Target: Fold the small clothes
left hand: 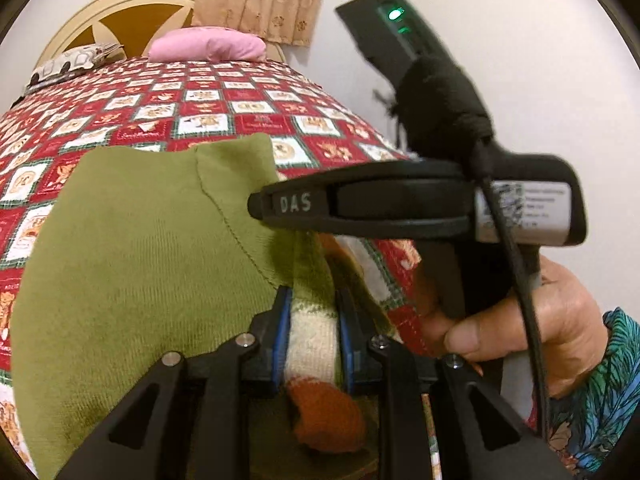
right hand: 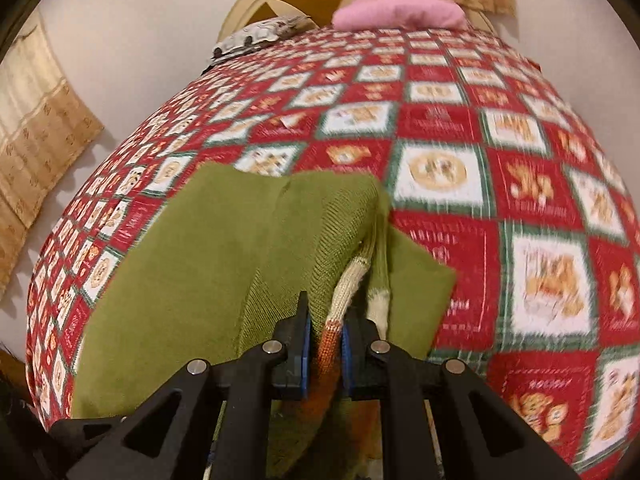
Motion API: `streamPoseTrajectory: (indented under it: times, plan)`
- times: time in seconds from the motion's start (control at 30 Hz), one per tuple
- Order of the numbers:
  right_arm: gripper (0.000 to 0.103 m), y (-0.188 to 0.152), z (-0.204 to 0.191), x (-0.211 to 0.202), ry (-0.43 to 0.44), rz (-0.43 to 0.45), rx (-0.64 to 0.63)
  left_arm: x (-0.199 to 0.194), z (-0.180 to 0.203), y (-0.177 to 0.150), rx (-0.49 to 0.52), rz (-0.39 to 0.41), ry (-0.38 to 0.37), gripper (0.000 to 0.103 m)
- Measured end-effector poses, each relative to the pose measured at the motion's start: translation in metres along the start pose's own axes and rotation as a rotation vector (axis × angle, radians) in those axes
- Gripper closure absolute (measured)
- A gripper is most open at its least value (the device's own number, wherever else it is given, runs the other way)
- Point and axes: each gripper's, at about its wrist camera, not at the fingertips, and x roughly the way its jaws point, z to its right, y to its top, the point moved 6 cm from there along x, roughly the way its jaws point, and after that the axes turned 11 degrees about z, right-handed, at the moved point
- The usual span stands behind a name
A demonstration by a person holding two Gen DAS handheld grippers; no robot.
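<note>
Between the left gripper's (left hand: 313, 340) fingers sits the green sweater's (left hand: 132, 264) cream-and-orange cuff, pinched tight. Same deal on the right gripper (right hand: 325, 354), clamped on another striped edge. Beyond both sets of fingers, the sweater drapes over the red patchwork bedspread (right hand: 460, 128), pink pillow (right hand: 400, 10) way past it.

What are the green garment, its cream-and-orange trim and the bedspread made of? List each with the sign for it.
Green garment: looks like a fine knit with a matte finish; ribbed rows show near the right gripper.
Cream-and-orange trim, pinched in the left gripper: a chunkier knit, probably wool or acrylic; visible loops.
Bedspread: seemingly printed woven cotton, flat and matte; fibre uncertain.
</note>
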Motion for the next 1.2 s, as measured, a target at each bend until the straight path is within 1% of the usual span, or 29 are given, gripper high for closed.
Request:
streamPoseTrajectory:
  times: [0.13,0.2,0.27,0.3,0.33,0.37,0.4,0.43,0.47,0.53,0.57,0.6,0.63,0.67,0.7,0.77,0.8,0.87,0.93,0.97,1.0,1.07,1.1,1.17,1.2]
  plan:
    - [0.091,-0.003,0.008,0.005,0.019,0.028,0.068,0.001,-0.001,-0.001,-0.011,-0.004,-0.007,0.079]
    - [0.09,-0.004,0.008,0.003,0.015,0.026,0.088,-0.005,0.0,-0.003,-0.008,-0.019,-0.019,0.075]
    - [0.088,-0.003,0.007,-0.005,-0.007,0.026,0.085,-0.018,0.0,-0.007,0.007,-0.035,-0.047,0.071]
    - [0.084,-0.003,0.007,-0.013,-0.021,0.036,0.079,-0.03,-0.002,-0.009,0.019,-0.04,-0.065,0.063]
    - [0.081,-0.002,0.008,-0.028,-0.045,0.063,0.079,-0.044,-0.006,-0.012,0.028,-0.035,-0.076,0.049]
    - [0.081,-0.002,0.01,-0.042,-0.064,0.093,0.089,-0.058,-0.013,-0.013,0.031,-0.017,-0.086,0.042]
    - [0.081,-0.004,0.012,-0.058,-0.085,0.128,0.101,-0.077,-0.023,-0.016,0.026,0.008,-0.089,0.03]
    - [0.081,-0.008,0.012,-0.08,-0.096,0.169,0.12,-0.093,-0.032,-0.019,0.016,0.03,-0.088,0.028]
    - [0.081,-0.013,0.01,-0.094,-0.094,0.187,0.135,-0.109,-0.042,-0.022,0.008,0.046,-0.083,0.028]
    - [0.08,-0.028,-0.002,-0.123,-0.059,0.212,0.168,-0.131,-0.065,-0.028,-0.002,0.067,-0.053,0.028]
    - [0.079,-0.035,-0.008,-0.133,-0.044,0.22,0.181,-0.142,-0.076,-0.032,-0.005,0.077,-0.027,0.028]
    - [0.067,-0.043,-0.016,-0.142,-0.032,0.225,0.191,-0.15,-0.088,-0.036,-0.01,0.084,0.001,0.028]
    - [0.048,-0.054,-0.026,-0.15,-0.02,0.232,0.199,-0.154,-0.098,-0.04,-0.018,0.082,0.023,0.028]
    - [0.041,-0.061,-0.034,-0.155,-0.015,0.241,0.202,-0.155,-0.107,-0.045,-0.031,0.069,0.048,0.028]
    - [0.036,-0.068,-0.042,-0.158,-0.016,0.253,0.201,-0.154,-0.116,-0.05,-0.051,0.049,0.074,0.028]
    - [0.036,-0.076,-0.053,-0.157,-0.024,0.253,0.185,-0.149,-0.125,-0.058,-0.091,0.019,0.083,0.028]
    - [0.036,-0.079,-0.058,-0.154,-0.04,0.248,0.166,-0.146,-0.126,-0.061,-0.095,0.011,0.087,0.028]
    - [0.036,-0.084,-0.065,-0.148,-0.087,0.237,0.117,-0.135,-0.122,-0.066,-0.072,-0.015,0.111,0.028]
    - [0.036,-0.084,-0.075,-0.145,-0.147,0.236,0.015,-0.124,-0.12,-0.069,-0.038,-0.038,0.139,0.028]
    - [0.036,-0.083,-0.081,-0.146,-0.175,0.24,-0.044,-0.123,-0.119,-0.068,-0.019,-0.034,0.152,0.028]
    - [0.036,-0.083,-0.087,-0.145,-0.192,0.238,-0.103,-0.122,-0.117,-0.068,-0.001,-0.026,0.165,0.028]
    - [0.037,-0.08,-0.088,-0.142,-0.195,0.228,-0.145,-0.116,-0.116,-0.063,0.009,-0.026,0.174,0.028]
    - [0.04,-0.079,-0.088,-0.139,-0.193,0.225,-0.154,-0.111,-0.116,-0.06,0.004,-0.028,0.177,0.028]
    - [0.06,-0.08,-0.086,-0.131,-0.167,0.196,-0.156,-0.101,-0.115,-0.056,-0.019,-0.04,0.183,0.027]
    - [0.077,-0.082,-0.085,-0.124,-0.155,0.17,-0.153,-0.099,-0.114,-0.055,-0.032,-0.044,0.18,0.027]
